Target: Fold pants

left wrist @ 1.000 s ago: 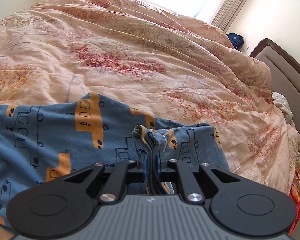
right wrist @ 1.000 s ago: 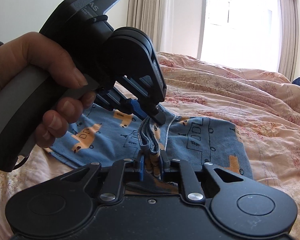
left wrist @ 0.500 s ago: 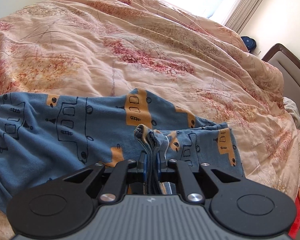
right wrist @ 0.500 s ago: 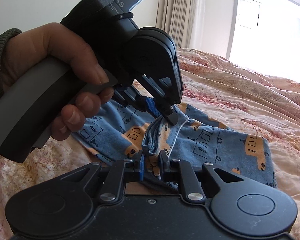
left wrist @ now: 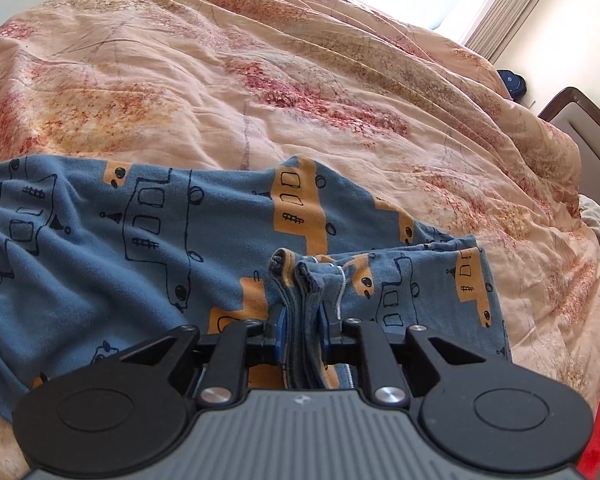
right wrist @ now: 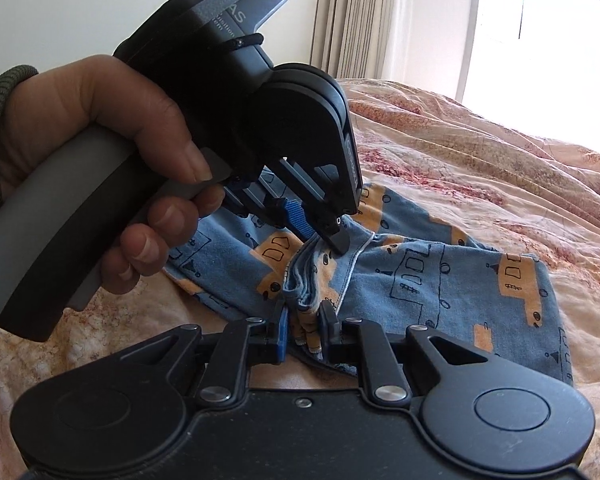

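Blue pants (left wrist: 148, 240) printed with orange vehicles lie on a bed under a peach floral quilt (left wrist: 300, 92). The left gripper (left wrist: 302, 322) is clamped on a bunched stack of the pants' layers at the near edge. The right gripper (right wrist: 303, 330) is clamped on the same bunch, just beside the left gripper (right wrist: 320, 236), which a hand (right wrist: 96, 160) holds. The rest of the pants spreads rightward over the quilt (right wrist: 480, 168).

Pants (left wrist: 148, 240) on the duvet (left wrist: 300, 92), headboard (left wrist: 588, 132) behind right.
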Tool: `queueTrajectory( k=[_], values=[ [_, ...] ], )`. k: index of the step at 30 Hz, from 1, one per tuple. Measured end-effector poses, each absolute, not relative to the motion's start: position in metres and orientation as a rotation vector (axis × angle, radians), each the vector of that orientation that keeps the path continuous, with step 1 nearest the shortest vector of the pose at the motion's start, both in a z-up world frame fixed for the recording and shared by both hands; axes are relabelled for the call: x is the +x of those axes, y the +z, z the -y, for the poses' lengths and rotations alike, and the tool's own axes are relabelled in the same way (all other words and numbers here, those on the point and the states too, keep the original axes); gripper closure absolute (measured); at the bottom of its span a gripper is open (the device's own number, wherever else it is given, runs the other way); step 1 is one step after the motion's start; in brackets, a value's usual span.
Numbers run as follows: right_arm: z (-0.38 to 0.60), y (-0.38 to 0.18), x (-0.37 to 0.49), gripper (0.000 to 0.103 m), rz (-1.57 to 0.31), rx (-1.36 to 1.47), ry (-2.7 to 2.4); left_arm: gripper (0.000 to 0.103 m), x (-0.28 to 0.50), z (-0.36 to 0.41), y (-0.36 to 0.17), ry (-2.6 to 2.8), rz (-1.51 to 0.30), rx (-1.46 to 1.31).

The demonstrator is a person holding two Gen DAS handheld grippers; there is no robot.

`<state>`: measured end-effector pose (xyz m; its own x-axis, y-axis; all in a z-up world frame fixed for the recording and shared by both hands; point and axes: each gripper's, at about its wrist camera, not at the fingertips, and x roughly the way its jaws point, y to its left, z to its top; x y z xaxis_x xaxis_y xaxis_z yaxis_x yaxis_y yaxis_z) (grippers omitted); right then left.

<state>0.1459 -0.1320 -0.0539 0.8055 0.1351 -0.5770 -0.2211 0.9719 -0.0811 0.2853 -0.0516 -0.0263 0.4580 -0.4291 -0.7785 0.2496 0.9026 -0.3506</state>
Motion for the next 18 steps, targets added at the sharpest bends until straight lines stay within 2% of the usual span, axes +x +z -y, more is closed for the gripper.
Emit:
queueTrajectory(
  k=[1,2,3,4,5,6,7,9,13,18],
  values=[
    [0.133,-0.053,0.147,0.082,-0.606,-0.144,0.193,0.070,0.285,0.051,-0.025,-0.410,-1.015,-0.193],
    [0.135,-0.053,0.150,0.081,-0.606,-0.141,0.194,0.054,0.284,0.050,-0.023,-0.400,-1.017,-0.194],
    [0.134,-0.052,0.149,0.074,-0.604,-0.142,0.192,0.038,0.283,0.049,-0.022,-0.389,-1.017,-0.196],
    [0.133,-0.052,0.148,0.063,-0.600,-0.148,0.184,0.030,0.282,0.047,-0.020,-0.375,-1.016,-0.198],
    [0.134,-0.051,0.147,0.055,-0.595,-0.149,0.179,0.021,0.281,0.045,-0.017,-0.362,-1.010,-0.197],
    [0.134,-0.049,0.144,0.041,-0.589,-0.148,0.176,0.015,0.279,0.043,-0.014,-0.350,-0.996,-0.192],
    [0.135,-0.048,0.141,0.032,-0.582,-0.146,0.174,0.012,0.277,0.040,-0.011,-0.336,-0.983,-0.186],
    [0.138,-0.046,0.136,0.023,-0.575,-0.140,0.171,0.001,0.272,0.035,-0.006,-0.308,-0.956,-0.172],
    [0.150,-0.044,0.121,0.004,-0.557,-0.130,0.131,0.000,0.256,0.029,-0.005,-0.260,-0.917,-0.130],
    [0.176,-0.049,0.102,0.001,-0.542,-0.082,0.035,0.000,0.223,0.021,-0.016,-0.253,-0.852,-0.160]
  ],
)
